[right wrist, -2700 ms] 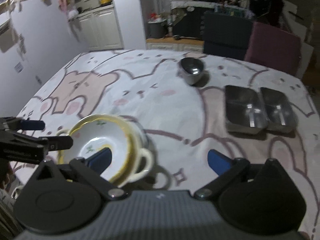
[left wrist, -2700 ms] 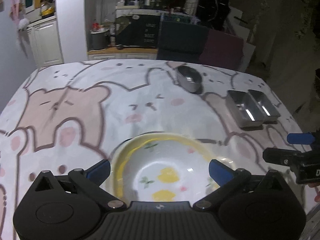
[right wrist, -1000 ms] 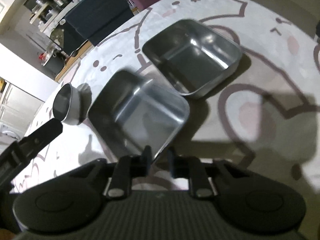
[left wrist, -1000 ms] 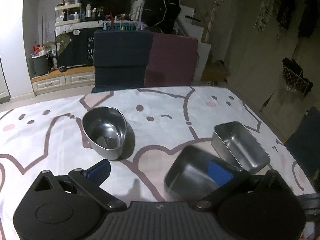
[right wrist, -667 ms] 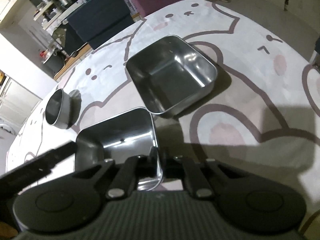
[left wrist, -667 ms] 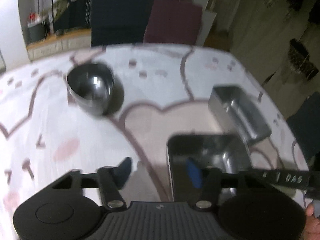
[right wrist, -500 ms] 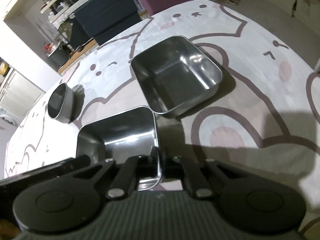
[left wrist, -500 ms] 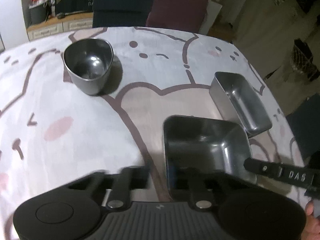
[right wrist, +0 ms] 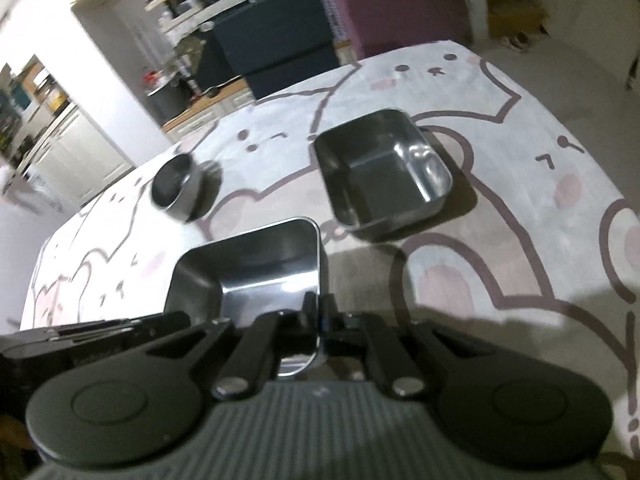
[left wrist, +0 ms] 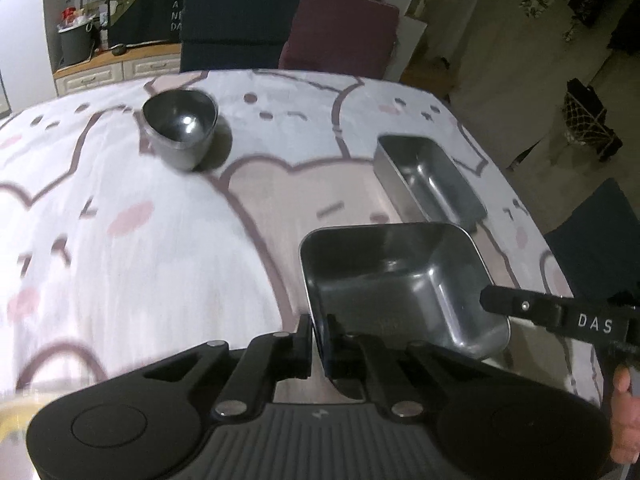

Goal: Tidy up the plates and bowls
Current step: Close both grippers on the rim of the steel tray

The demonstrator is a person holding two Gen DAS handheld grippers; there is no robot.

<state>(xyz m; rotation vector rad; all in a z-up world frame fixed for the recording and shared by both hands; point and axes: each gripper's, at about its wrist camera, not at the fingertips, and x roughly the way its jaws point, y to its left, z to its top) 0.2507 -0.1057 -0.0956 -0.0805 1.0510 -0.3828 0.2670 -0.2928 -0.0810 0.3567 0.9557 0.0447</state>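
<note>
Nearest you, both grippers pinch the same square steel tray. Your left gripper has its jaws pressed onto the tray's near-left wall, and your right gripper clamps the opposite wall, near its right corner. The tray sits low over the near right part of the table; whether it rests on the cloth or hangs just above it, you cannot tell.

The risk, as I judge it, lies in two thin pinches on slick metal. If your hands move at different speeds or tilt apart, the tray may twist in the jaws, slip, and clatter down. If you mean to nest it, a skewed approach could catch its rim on the second steel tray and shove that one along the cloth.

That second tray lies just beyond, toward the far right, apart from the held one. The table's right edge runs close beside it, so you have little spare room on that side. To the left, the cloth lies open across a broad stretch. Farther off, at the far left, the small steel bowl stands alone, well apart from both trays.
</note>
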